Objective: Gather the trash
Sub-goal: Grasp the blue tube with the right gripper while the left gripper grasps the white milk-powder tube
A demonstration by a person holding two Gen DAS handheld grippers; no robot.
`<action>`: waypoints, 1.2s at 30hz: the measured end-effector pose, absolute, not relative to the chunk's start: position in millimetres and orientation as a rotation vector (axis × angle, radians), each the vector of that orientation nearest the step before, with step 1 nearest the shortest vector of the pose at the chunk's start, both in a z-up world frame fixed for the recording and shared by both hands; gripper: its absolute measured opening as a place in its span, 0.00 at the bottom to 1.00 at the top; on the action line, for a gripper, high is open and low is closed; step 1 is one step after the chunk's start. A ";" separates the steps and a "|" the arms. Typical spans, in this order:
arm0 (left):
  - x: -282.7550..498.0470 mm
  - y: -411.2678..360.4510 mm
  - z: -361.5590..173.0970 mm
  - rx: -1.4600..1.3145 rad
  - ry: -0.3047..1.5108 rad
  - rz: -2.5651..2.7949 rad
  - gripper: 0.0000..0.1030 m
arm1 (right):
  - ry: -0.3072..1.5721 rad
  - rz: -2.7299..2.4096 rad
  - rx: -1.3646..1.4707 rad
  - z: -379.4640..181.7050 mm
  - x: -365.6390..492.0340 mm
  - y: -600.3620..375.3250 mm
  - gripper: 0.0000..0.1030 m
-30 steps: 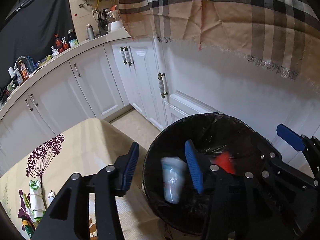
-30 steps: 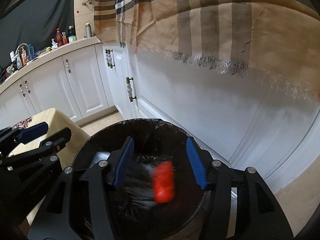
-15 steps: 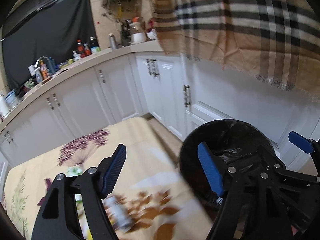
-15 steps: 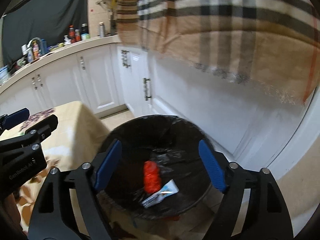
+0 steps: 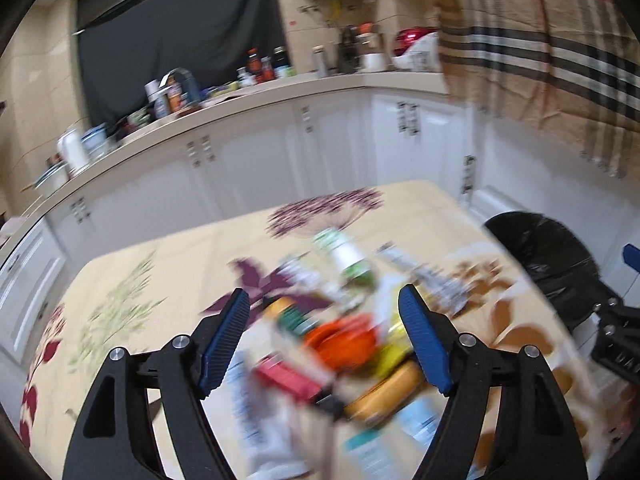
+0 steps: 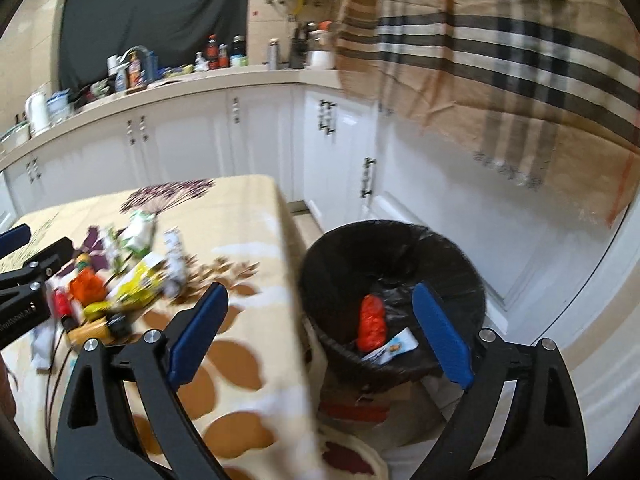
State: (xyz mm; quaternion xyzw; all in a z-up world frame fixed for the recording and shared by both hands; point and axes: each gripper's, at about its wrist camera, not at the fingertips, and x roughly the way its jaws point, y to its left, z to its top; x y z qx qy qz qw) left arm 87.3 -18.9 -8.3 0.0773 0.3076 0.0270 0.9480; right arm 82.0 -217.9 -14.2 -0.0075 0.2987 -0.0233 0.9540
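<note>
left gripper (image 5: pixel 324 334) fingers wide apart, nothing between them, hanging over the trash pile (image 5: pixel 340 336) in the lower centre of the left wrist frame. the pile is motion-blurred: an orange wrapper (image 5: pixel 340 340), a red packet (image 5: pixel 286 378), a yellow piece (image 5: pixel 394 390) and a white-green bottle (image 5: pixel 344 258) can be made out, all lying on the flowered tablecloth (image 5: pixel 132 280). in the right wrist frame the same pile sits at middle left on the table. right gripper (image 6: pixel 320 334) fingers also spread, empty, over the table edge and the bin (image 6: pixel 392 300). the black-lined bin is at centre right, on the floor just beside the table. inside it: a red bag (image 6: pixel 372 322) and a white wrapper (image 6: pixel 394 348) touching.
</note>
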 end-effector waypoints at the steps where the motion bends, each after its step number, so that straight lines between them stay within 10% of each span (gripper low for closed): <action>1: 81.6 -8.3 -10.4 0.152 0.632 0.078 0.72 | 0.611 -0.038 -0.019 -14.5 79.5 -212.4 0.89; 19: 18.3 90.2 -37.4 0.071 0.689 0.255 0.73 | 0.698 0.168 -0.118 -41.1 35.6 -114.1 0.87; 30: 6.5 110.9 -49.6 0.037 0.716 0.287 0.73 | 0.776 0.231 -0.160 -56.0 35.7 -94.8 0.55; 36: 4.2 104.0 -49.3 0.033 0.714 0.262 0.73 | 0.824 0.275 -0.154 -62.4 37.8 -92.6 0.17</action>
